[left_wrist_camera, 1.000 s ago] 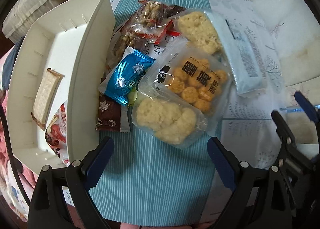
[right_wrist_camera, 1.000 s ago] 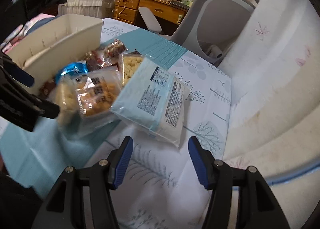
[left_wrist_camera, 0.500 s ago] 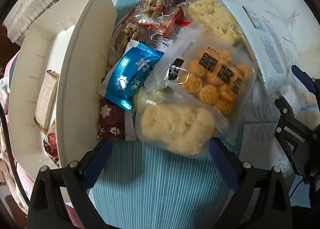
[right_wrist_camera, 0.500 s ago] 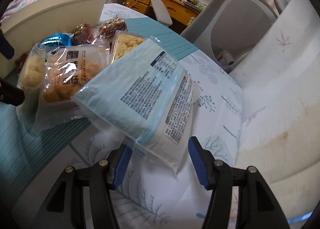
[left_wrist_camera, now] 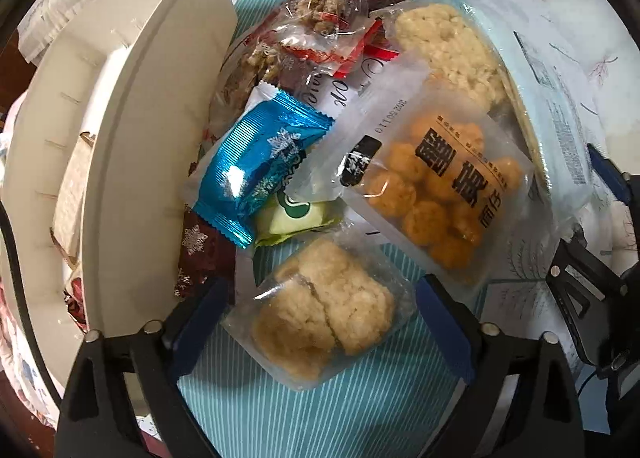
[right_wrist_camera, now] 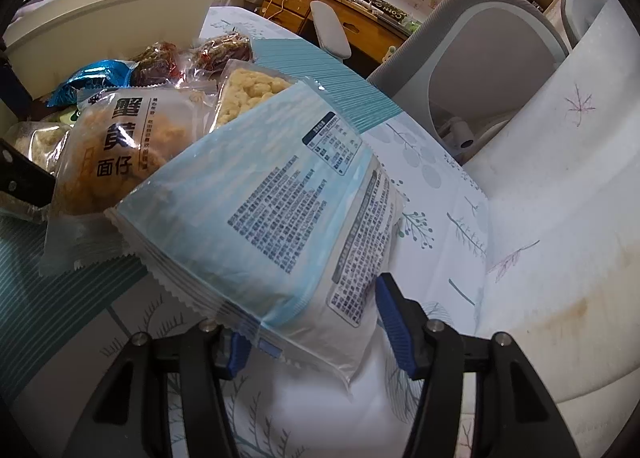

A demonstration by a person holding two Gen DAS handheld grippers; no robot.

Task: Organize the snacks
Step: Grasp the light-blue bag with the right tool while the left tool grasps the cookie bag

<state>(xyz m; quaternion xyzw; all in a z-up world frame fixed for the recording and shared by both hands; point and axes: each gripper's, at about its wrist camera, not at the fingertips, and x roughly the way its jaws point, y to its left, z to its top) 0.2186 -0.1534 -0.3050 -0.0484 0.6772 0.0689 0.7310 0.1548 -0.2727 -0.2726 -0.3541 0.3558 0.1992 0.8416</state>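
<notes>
Straddling a clear pack of pale crumbly biscuit [left_wrist_camera: 332, 314] with the left tongs [left_wrist_camera: 324, 306], blue fingers [left_wrist_camera: 202, 314] spread wide on either side of it and not pressing it, over a teal striped mat [left_wrist_camera: 280, 410]. Straddling the near corner of a pale blue printed packet [right_wrist_camera: 280, 218] with the right tongs [right_wrist_camera: 312, 322], likewise spread apart, on a leaf-patterned tablecloth [right_wrist_camera: 436, 226]. Lying just beyond, heaped together: an orange puff bag [left_wrist_camera: 440, 194], a shiny blue wrapper [left_wrist_camera: 260, 174], a green sweet [left_wrist_camera: 296, 214], a rice cake [left_wrist_camera: 448, 42], and red nut packs [left_wrist_camera: 320, 18], all beside a cream bin [left_wrist_camera: 132, 162] already holding a few snacks.
</notes>
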